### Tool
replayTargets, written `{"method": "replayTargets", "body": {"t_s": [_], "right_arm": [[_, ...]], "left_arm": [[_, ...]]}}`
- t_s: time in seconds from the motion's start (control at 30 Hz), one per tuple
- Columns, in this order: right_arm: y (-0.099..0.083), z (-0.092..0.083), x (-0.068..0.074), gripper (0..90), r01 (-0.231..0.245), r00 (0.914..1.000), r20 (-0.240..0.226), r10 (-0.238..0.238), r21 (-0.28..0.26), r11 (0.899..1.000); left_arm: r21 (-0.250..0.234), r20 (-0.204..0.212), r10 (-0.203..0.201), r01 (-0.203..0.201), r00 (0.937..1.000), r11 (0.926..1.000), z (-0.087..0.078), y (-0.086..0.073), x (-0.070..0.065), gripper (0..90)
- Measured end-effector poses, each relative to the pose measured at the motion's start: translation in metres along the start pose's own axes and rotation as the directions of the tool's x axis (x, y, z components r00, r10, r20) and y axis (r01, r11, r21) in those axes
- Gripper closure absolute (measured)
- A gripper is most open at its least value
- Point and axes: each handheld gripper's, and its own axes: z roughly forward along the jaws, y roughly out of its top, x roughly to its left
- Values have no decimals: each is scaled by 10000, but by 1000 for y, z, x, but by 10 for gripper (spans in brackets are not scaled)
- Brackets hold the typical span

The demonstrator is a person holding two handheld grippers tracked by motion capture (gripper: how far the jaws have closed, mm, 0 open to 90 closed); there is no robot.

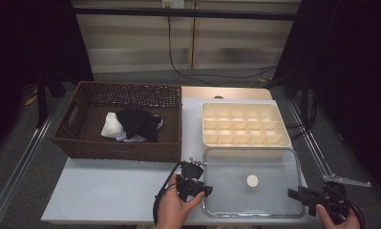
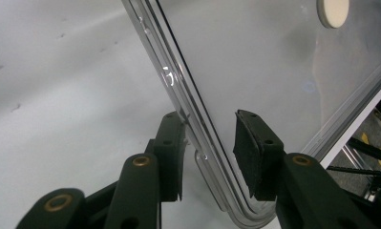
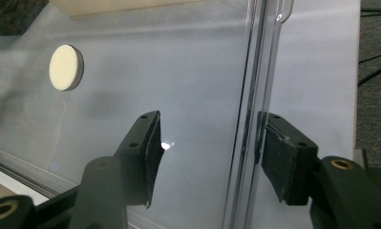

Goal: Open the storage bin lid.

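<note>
Now both hand-held grippers straddle clear lid [image 1: 269, 157] edges.

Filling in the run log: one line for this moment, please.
left tongs: open, straddling clear lid rim | right tongs: open, straddling opposite rim | lid flat on table

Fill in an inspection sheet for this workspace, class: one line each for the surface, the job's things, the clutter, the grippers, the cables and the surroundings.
Surface: white table, with a bare wooden strip at its far edge.
Job's things: clear lid lying flat near the front edge, a round cream knob at its middle; cream divided box just behind it, compartments empty.
Clutter: wicker basket at left, holding black and white cloth.
Grippers: left gripper open, jaws astride the lid's left rim; right gripper open, jaws astride the right rim.
Cables: black cable looping from the left gripper; another on the floor behind the table.
Surroundings: grey floor, dark curtains either side, pale wall panels behind.
</note>
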Motion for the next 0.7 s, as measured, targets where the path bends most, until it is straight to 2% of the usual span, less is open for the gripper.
{"method": "replayTargets", "body": {"t_s": [0.33,0.53,0.6,0.63,0.7], "right_arm": [[-3,2,-1,430,33,10000,27,-33,71,10000],[-3,4,-2,427,-14,10000,55,13,163,9999],[-4,4,-3,426,-45,10000,-37,45,69,10000],[-4,5,-3,421,-64,9999,-108,64,-11,10000],[-4,8,-4,386,43,10000,42,-43,14,10000]], "left_arm": [[-14,98,-67,67,9999,10000,1,-3,1,634],[146,94,-323,321,9994,9994,6,-2,5,624],[74,-86,-93,93,9999,9999,6,-1,5,610],[1,-114,-210,210,9997,9998,7,-1,5,589],[41,-63,-246,247,9997,9997,9,0,9,551]]}}
